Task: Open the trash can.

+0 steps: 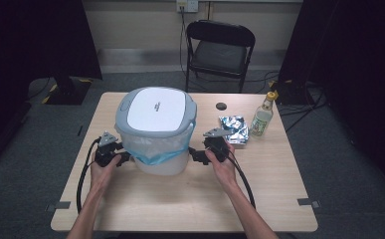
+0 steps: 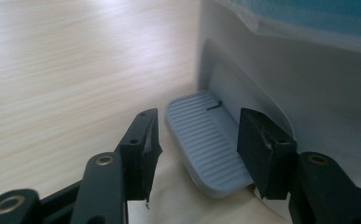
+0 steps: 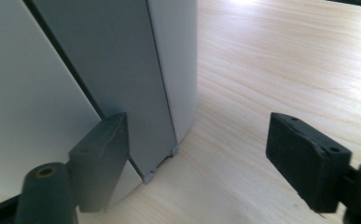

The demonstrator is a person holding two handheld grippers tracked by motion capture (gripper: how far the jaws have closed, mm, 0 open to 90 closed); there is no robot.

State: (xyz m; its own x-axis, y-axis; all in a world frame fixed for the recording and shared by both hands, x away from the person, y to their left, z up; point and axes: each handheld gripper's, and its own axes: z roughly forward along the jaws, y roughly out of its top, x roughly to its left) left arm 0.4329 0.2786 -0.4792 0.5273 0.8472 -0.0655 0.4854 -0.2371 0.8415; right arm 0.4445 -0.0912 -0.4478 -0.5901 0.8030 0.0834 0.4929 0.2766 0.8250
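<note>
Standing upright mid-bench, a lidded pedal bin point(image 1: 156, 130) with a blue liner, its base hidden behind its own bulk from above. At 9 o'clock, left gripper point(image 2: 197, 140) with jaws half open astride the ribbed foot pedal point(image 2: 206, 140), unpressed. At 3 o'clock, right gripper point(image 3: 197, 154) with jaws wide, holding nothing, beside the bin's rear hinge strip point(image 3: 117, 79).

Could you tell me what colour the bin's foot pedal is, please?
Grey and ribbed pedal; clearest in the left gripper view.
</note>
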